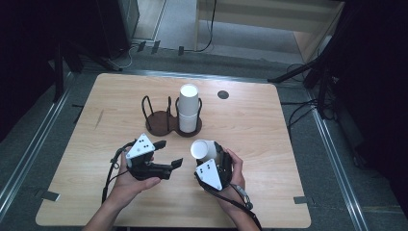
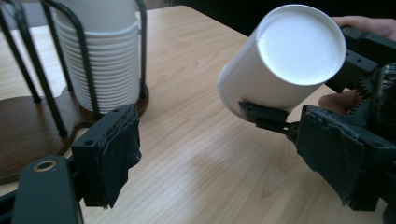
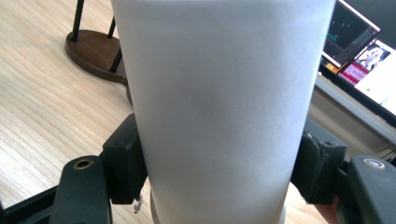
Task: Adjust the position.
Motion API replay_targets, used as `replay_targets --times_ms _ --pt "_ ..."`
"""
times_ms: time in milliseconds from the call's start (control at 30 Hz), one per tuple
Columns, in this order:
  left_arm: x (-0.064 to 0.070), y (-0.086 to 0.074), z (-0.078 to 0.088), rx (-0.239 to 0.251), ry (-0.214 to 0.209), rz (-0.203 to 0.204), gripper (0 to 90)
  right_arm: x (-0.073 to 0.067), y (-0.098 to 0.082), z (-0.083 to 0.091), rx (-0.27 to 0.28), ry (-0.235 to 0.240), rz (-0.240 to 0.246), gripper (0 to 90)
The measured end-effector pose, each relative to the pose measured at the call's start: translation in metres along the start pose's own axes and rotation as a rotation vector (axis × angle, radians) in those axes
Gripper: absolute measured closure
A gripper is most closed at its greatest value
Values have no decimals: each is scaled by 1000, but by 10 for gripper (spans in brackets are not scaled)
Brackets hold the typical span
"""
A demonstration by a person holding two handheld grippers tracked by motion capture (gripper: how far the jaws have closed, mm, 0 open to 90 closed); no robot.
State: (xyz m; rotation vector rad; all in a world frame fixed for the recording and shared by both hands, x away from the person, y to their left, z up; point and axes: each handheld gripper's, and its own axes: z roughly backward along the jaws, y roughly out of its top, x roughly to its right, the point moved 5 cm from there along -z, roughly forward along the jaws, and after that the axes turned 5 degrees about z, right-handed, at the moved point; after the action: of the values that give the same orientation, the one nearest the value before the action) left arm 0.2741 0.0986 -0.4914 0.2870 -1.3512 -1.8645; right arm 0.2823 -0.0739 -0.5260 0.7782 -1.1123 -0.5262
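My right gripper point(image 1: 212, 156) is shut on a white paper cup point(image 1: 201, 149), held tilted on its side just above the table with its flat bottom facing the left gripper. In the right gripper view the cup point(image 3: 219, 93) sits squeezed between both pads point(image 3: 123, 158). My left gripper point(image 1: 168, 153) hovers to the cup's left, open with nothing between its jaws. In the left gripper view the cup point(image 2: 285, 60) lies ahead at upper right. A stack of white cups point(image 1: 188, 108) stands in the right bay of a wire cup holder point(image 1: 156, 120); its left bay is bare.
The wooden table point(image 1: 250, 125) has a dark round hole point(image 1: 223, 94) near its far edge. Behind the table, cables and stand legs point(image 1: 298, 72) cross the floor. A lit screen point(image 3: 359, 51) is in the background of the right gripper view.
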Motion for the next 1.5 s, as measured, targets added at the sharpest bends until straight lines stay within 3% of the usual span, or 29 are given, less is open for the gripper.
replay_targets --times_ms 100,333,667,867,1500 --pt "4 -1 -2 -8 -15 -13 145 -4 1 0 8 -9 51 309" --pt "10 -3 -4 -16 -36 -38 152 -10 1 1 14 -12 119 313" --pt "14 -5 -6 -24 -63 -60 166 -20 3 3 21 -42 280 315" --pt "16 -6 -7 -27 -66 -67 189 -26 3 3 24 -42 337 315" --pt "19 -10 -9 -59 -101 -86 230 -34 5 6 50 -21 400 312"
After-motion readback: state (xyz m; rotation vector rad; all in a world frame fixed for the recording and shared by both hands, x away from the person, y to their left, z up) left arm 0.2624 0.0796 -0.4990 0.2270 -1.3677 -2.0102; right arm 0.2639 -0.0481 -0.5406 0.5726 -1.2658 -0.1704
